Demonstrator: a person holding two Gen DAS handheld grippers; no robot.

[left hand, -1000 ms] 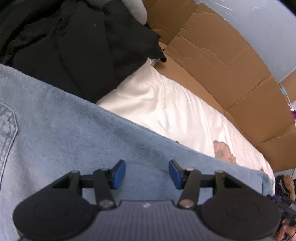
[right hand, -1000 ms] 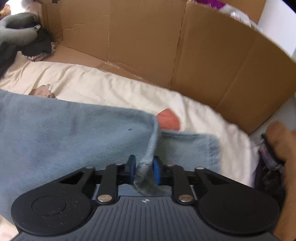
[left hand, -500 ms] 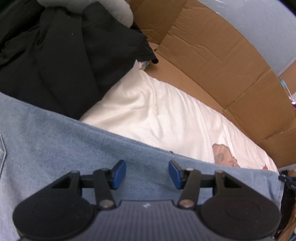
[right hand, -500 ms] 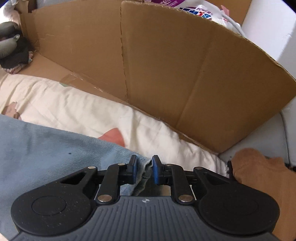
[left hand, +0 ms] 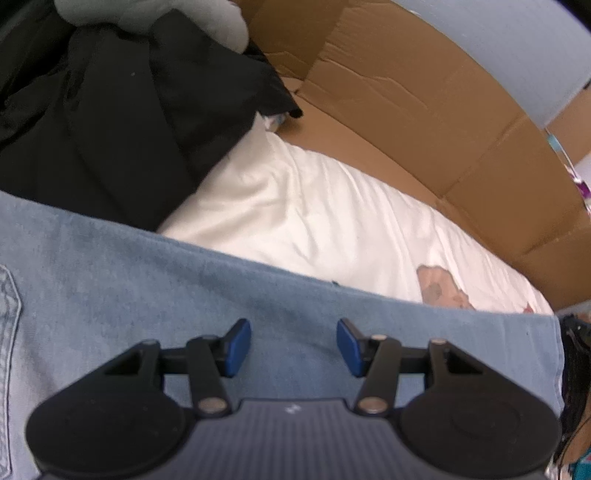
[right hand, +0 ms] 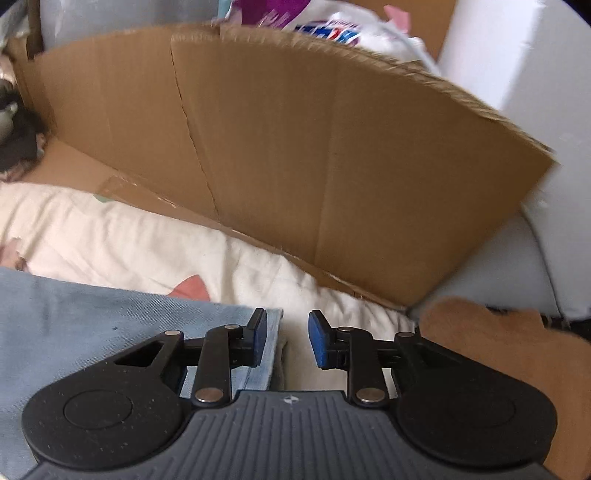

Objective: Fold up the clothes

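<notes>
Over the jeans (left hand: 147,295), both tools (left hand: 293,345) (right hand: 284,338) gape; only left view shows pocket (left hand: 9,306).

Blue print on plastic bag (right hand: 332,27), prob. unreadable.

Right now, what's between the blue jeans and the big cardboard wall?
In the left wrist view, only the white bedsheet lies between the jeans and the cardboard wall.

A lived-in home, likely a bedroom. Cream printed bedsheet (left hand: 332,221) spread as the work surface, flattened cardboard panels (right hand: 295,147) standing along its far edge, a heap of black clothing (left hand: 110,110) at far left, pale blue jeans (left hand: 184,295) lying near, brown fabric (right hand: 498,350) at right.
</notes>
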